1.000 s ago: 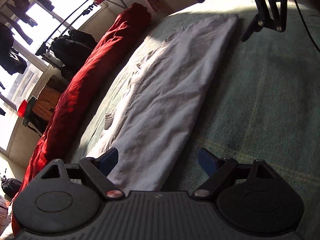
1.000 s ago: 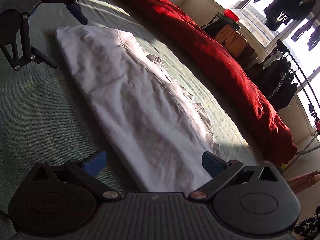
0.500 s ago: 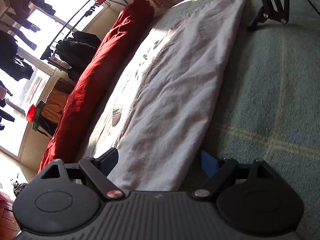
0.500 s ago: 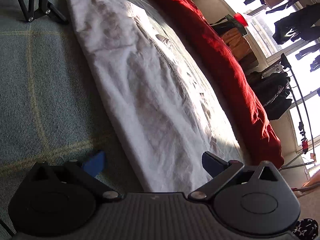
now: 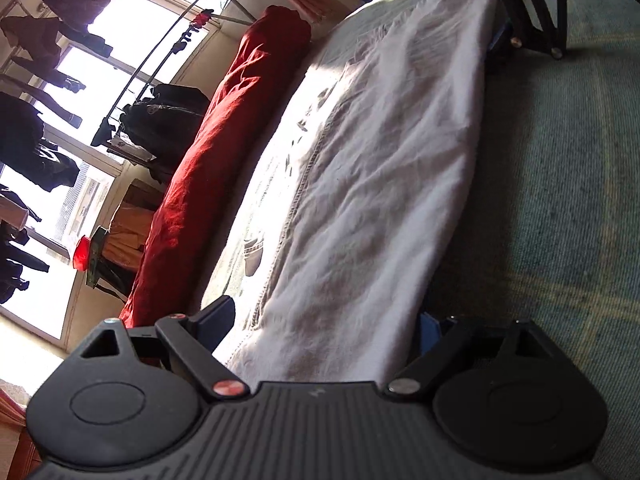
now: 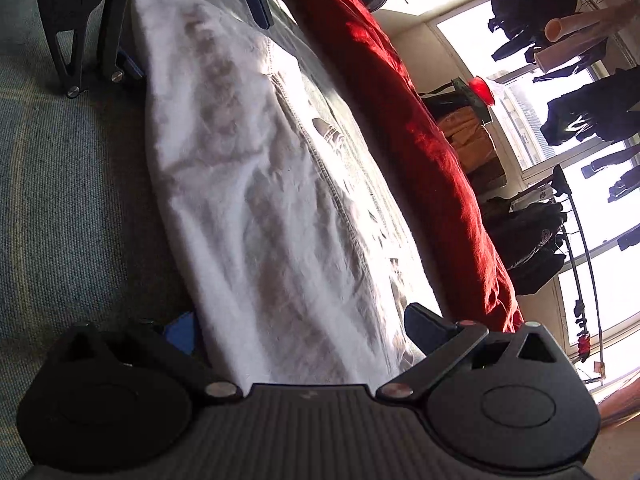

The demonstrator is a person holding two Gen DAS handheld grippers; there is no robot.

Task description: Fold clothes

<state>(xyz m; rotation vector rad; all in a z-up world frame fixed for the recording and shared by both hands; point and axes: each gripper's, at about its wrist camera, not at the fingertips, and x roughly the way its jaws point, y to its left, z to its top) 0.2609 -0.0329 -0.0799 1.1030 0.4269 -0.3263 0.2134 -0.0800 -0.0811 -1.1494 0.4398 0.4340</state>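
Indoors, a green bedspread [image 5: 560, 200] covers a bed beside sunlit windows [image 6: 592, 184] hung with dark clothes. On it lies a folded white garment [image 5: 380, 200], next to a rolled red quilt [image 5: 224, 152]. Left tongs [image 5: 324, 320] straddle one end, opening wide; right tongs [image 6: 300, 324] straddle the other, spread wide. Only the right view shows pale tubes [image 6: 580, 32].

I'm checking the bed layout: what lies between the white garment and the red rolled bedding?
A narrow strip of the green bedcover, sunlit and otherwise bare, separates the white garment from the red bedding; both wrist views show it.
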